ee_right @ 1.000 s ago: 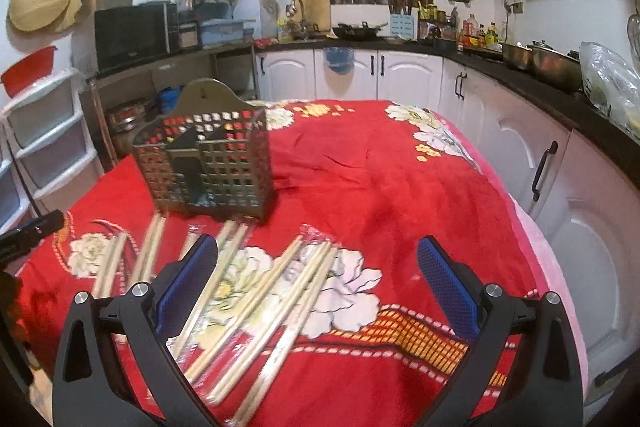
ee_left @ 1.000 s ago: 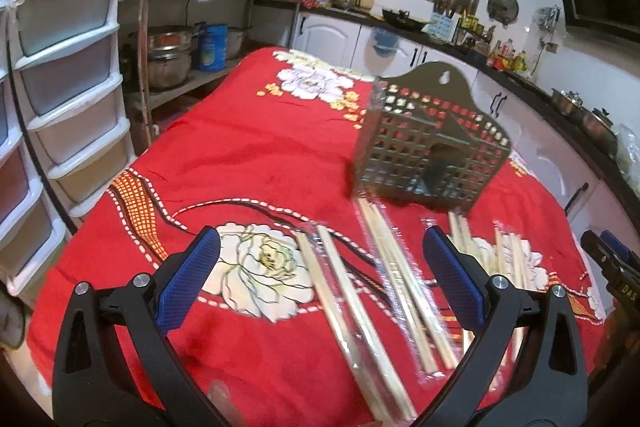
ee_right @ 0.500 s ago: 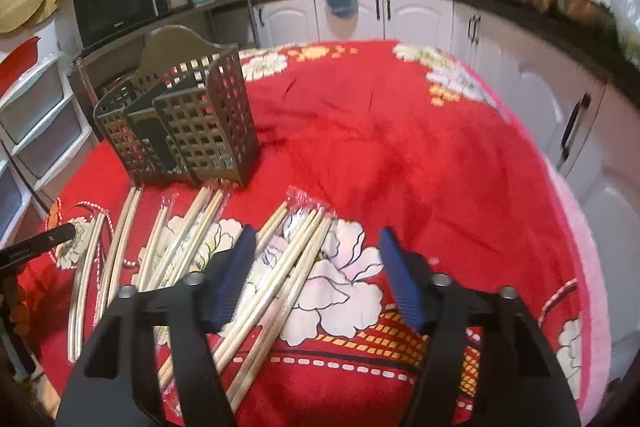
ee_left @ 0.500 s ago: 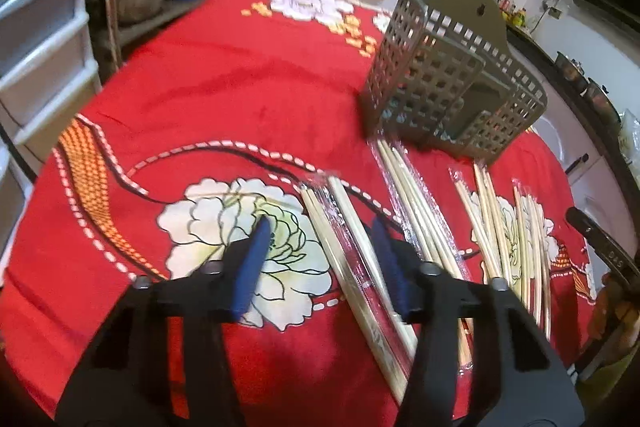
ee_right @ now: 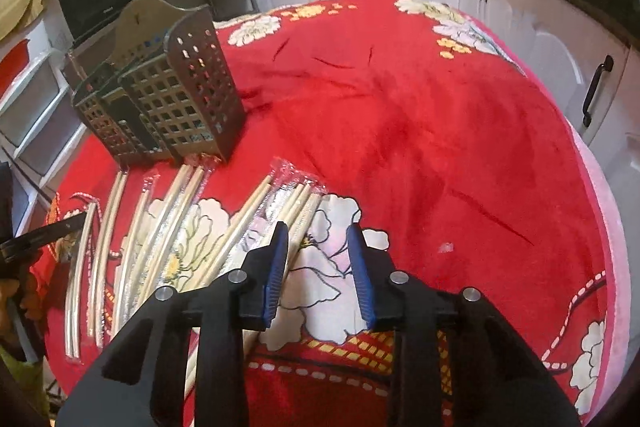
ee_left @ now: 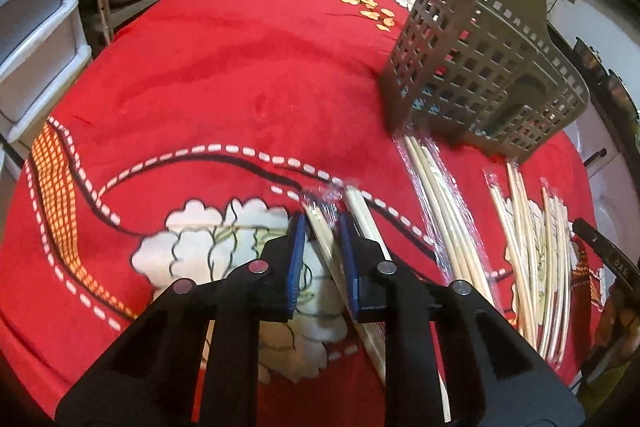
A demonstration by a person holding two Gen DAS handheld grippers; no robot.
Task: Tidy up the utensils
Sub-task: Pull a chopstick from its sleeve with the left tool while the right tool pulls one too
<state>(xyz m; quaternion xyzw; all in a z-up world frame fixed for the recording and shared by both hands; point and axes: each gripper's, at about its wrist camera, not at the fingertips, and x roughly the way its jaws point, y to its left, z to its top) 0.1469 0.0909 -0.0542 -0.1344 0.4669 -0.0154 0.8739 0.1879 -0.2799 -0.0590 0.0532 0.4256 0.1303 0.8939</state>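
- Two grippers are seen low over the red cloth (ee_left: 224,75), and the step in hand is judged to be the first pick-up of wrapped chopsticks.
- Nearest, the left gripper (ee_left: 322,259) has just been closing; its blue pads (ee_left: 297,263) straddle the leftmost wrapped pair (ee_left: 320,227), which runs between them — whether the pads already press on it cannot be told.
- The right gripper (ee_right: 318,267) has also just been closing, yet its jaws stand apart over the white flower print with nothing between them; the rightmost wrapped pair (ee_right: 298,213) lies just beside its left pad (ee_right: 276,271).
- Next, a firm pinch on the left is judged to be called for, and a shift of the right gripper leftward onto its pair.
- Further out, the remaining pairs (ee_left: 444,211) are spread side by side, close together — neighbouring wrappers could be snagged.
- Beyond them the perforated holder (ee_left: 480,67) stands upright, its base touching the tips of some pairs; its open top is the likely goal.
- Open cloth is left behind and beside the holder, while the table edge falls away near the cabinets (ee_right: 560,59) on the right.
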